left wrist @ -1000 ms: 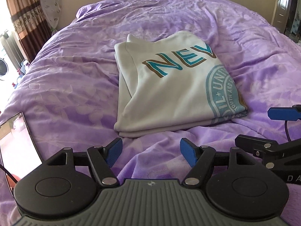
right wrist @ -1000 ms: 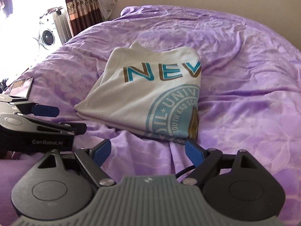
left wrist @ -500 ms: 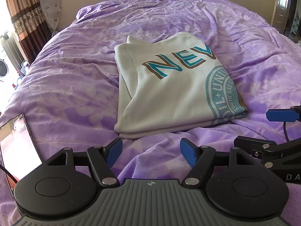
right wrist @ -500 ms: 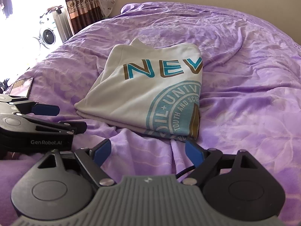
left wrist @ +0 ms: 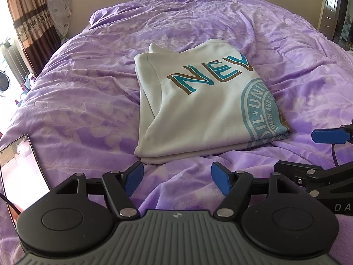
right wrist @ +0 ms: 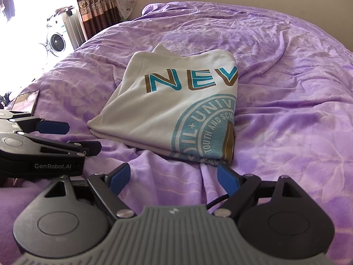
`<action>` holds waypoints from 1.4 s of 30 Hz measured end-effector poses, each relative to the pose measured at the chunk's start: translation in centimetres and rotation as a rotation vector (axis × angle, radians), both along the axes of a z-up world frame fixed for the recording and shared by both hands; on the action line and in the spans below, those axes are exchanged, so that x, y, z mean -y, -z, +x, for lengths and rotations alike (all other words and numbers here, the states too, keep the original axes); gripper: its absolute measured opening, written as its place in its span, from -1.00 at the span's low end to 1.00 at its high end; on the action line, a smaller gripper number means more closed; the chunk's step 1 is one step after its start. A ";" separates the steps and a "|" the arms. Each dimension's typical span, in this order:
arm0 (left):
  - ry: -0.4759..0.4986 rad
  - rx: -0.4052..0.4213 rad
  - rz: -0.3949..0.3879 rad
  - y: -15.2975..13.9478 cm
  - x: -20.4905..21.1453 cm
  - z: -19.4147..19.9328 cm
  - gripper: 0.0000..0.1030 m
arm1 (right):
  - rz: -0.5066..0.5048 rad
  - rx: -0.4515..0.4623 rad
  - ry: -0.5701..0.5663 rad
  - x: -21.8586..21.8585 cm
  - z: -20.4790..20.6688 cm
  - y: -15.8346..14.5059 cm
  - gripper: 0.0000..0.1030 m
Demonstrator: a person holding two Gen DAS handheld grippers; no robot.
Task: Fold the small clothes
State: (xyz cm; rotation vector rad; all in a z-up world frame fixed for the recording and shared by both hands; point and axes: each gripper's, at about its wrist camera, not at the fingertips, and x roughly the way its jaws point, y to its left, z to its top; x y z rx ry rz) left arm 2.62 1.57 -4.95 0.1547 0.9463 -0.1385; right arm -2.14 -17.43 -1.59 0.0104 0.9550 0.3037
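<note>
Left wrist view: the left gripper point(left wrist: 176, 177) hangs just short of the near edge of the shirt point(left wrist: 198, 108), its blue pads spread wide with nothing between them. The shirt lies folded in a neat stack on the purple bedspread point(left wrist: 88, 92), print facing up. A phone point(left wrist: 19, 172) rests at the left edge.

Right wrist view: the right gripper point(right wrist: 174, 180) is likewise released and empty, near the shirt's point(right wrist: 176, 110) front corner. The left gripper point(right wrist: 66, 137) shows at the left, apart from the cloth. A washer point(right wrist: 56, 43) stands past the bedspread point(right wrist: 286, 110).
</note>
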 end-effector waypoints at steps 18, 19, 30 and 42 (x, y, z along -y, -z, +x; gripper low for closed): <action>0.000 0.003 0.002 -0.1 0.1 -0.1 0.59 | 0.006 -0.005 -0.002 0.1 0.0 0.4 0.59; 0.000 0.003 0.002 -0.1 0.1 0.0 0.59 | 0.006 -0.005 -0.003 0.1 0.0 0.3 0.59; 0.000 0.003 0.002 -0.1 0.2 -0.1 0.59 | 0.006 -0.005 -0.003 0.1 0.0 0.3 0.59; -0.001 0.004 0.002 -0.1 0.2 -0.1 0.59 | 0.008 -0.007 -0.002 0.2 0.0 0.3 0.59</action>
